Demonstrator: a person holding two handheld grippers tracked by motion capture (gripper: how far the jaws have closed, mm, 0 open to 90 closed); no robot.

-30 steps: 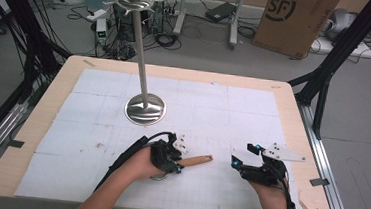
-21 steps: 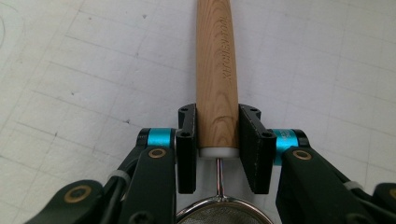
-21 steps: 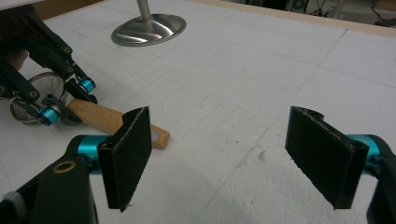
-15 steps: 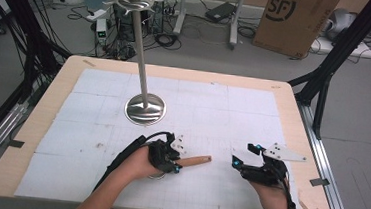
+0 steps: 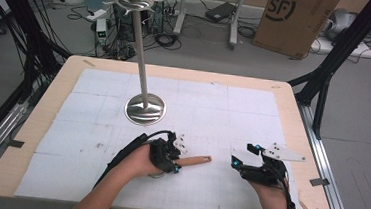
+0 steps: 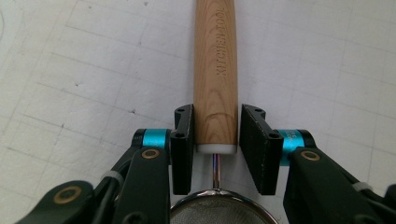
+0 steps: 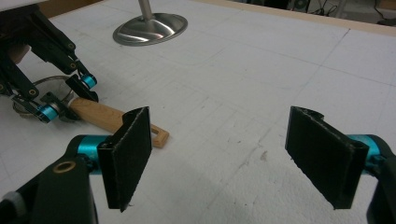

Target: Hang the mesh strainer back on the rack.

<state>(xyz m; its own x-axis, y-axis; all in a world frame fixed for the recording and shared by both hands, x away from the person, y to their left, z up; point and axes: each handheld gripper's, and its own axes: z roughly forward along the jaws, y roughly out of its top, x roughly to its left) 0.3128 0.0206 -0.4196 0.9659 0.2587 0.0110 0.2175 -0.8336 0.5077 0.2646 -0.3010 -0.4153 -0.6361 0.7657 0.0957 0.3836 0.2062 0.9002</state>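
A small strainer lies on the white mat, its wooden handle (image 5: 195, 161) pointing right. In the left gripper view the handle (image 6: 215, 70) runs up between the jaws and the metal mesh bowl (image 6: 217, 212) sits at the bottom edge. My left gripper (image 5: 174, 159) (image 6: 215, 114) straddles the handle's bowl end; the jaws stand close on both sides with a thin gap at the right one. My right gripper (image 5: 244, 155) (image 7: 231, 140) rests wide open on the mat right of the handle's tip (image 7: 156, 136), holding nothing.
A tall metal stand with a round base (image 5: 145, 108) (image 7: 149, 28) rises behind the left gripper, with hooks at its top. The white gridded mat (image 5: 253, 110) covers the wooden table. Cables and a cardboard box (image 5: 295, 18) lie on the floor beyond.
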